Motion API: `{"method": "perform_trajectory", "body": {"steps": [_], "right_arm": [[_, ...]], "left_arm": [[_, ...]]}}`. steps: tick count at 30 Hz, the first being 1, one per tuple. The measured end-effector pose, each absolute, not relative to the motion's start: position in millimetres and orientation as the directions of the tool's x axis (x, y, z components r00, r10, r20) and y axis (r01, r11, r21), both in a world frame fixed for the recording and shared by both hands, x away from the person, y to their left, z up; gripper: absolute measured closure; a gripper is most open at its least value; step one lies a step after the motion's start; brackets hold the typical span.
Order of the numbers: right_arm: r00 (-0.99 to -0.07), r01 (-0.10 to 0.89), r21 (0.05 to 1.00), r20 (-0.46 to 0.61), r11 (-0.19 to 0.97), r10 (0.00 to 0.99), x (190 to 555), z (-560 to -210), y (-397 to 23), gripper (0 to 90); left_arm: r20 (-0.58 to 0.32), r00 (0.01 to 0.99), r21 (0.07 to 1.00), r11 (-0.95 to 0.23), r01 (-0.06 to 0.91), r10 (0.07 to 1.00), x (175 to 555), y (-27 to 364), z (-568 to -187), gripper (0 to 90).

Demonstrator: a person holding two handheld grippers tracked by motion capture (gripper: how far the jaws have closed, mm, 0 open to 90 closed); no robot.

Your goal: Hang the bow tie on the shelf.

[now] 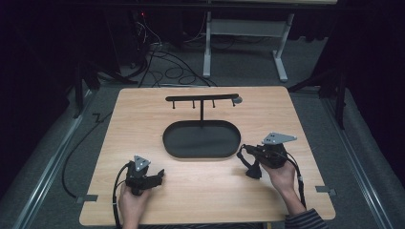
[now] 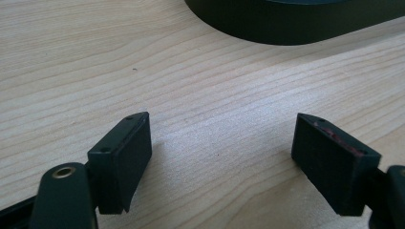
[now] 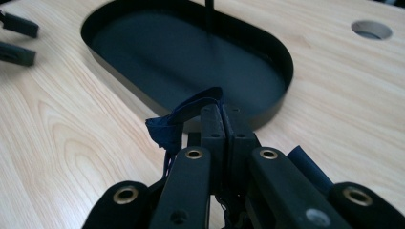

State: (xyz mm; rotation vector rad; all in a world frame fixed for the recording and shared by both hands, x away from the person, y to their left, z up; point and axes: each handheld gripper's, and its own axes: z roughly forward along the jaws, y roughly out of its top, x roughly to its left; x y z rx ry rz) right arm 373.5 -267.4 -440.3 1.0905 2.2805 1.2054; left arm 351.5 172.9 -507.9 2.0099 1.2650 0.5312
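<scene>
Strap [image 3: 184, 114], dark frayed fabric, sits pinched in the right claw [image 3: 222, 112] beside an oval black tray [image 1: 201, 139]. Left claw [image 2: 222, 160] hangs spread over the pale woodgrain surface [image 2: 200, 95].

Tray [image 2: 296, 21] cut off by top edge.

Table [image 1: 143, 109]: pale wood, wavy brown grain; oval tray [image 1: 201, 139] at its middle: matt black, as are the thin post and hooked crossbar [image 1: 202, 98] rising from the tray's far rim; left gripper [image 1: 158, 177], left of the tray: black with a grey three-cornered plate and brass-coloured rivets; right gripper [image 1: 242, 151], right of the tray: black, grey plate, brass rivets; fabric strip [image 3: 184, 116] between its jaws: dark navy, frayed edge; sleeve [image 1: 305, 220] near the table's edge: dark with fine pale stripes; floor beyond: grey carpet.
</scene>
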Motion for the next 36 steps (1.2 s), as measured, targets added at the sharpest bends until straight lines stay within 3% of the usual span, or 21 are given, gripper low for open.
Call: {"method": "perform_trajectory", "body": {"steps": [17, 36], "right_arm": [[-0.654, 0.435, 0.844, 0.058, 0.313, 0.754, 385, -411, -282, 90.0], [-0.672, 0.395, 0.849, 0.007, 0.351, 0.74, 407, -383, -265, 90.0]], "left_arm": [[-0.021, 0.44, 0.737, -0.284, 0.614, 0.898, 351, 173, -508, 21.8], [-0.022, 0.44, 0.737, -0.283, 0.614, 0.898, 352, 173, -508, 21.9]]}}
